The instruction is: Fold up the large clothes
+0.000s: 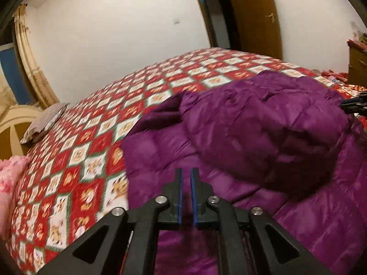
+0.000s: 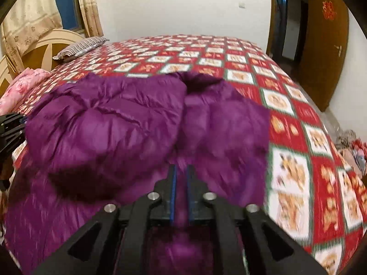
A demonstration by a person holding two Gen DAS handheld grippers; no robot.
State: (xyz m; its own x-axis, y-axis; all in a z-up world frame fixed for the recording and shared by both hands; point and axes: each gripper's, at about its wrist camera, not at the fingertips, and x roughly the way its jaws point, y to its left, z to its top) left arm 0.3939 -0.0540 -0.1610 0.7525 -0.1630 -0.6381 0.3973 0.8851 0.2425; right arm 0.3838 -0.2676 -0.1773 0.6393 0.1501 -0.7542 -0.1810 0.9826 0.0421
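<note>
A large purple puffy jacket (image 1: 263, 133) lies on the bed, partly folded, with a bulging fold on top; it also shows in the right wrist view (image 2: 110, 126). My left gripper (image 1: 186, 171) is over the jacket's near left part, jaws nearly closed with a thin gap, and nothing shows between them. My right gripper (image 2: 181, 168) is over the jacket's near right part, jaws narrowly apart with purple fabric visible between them. Each gripper appears at the edge of the other's view: the right one (image 1: 354, 104), the left one (image 2: 10, 126).
The bed has a red, white and green patterned cover (image 1: 91, 137). A striped pillow (image 2: 80, 47) and a pink quilt (image 2: 20, 87) lie by the headboard (image 2: 39, 50). A wooden door (image 2: 325, 41) stands at the right. Clutter lies on the floor (image 2: 353, 146) by the bed.
</note>
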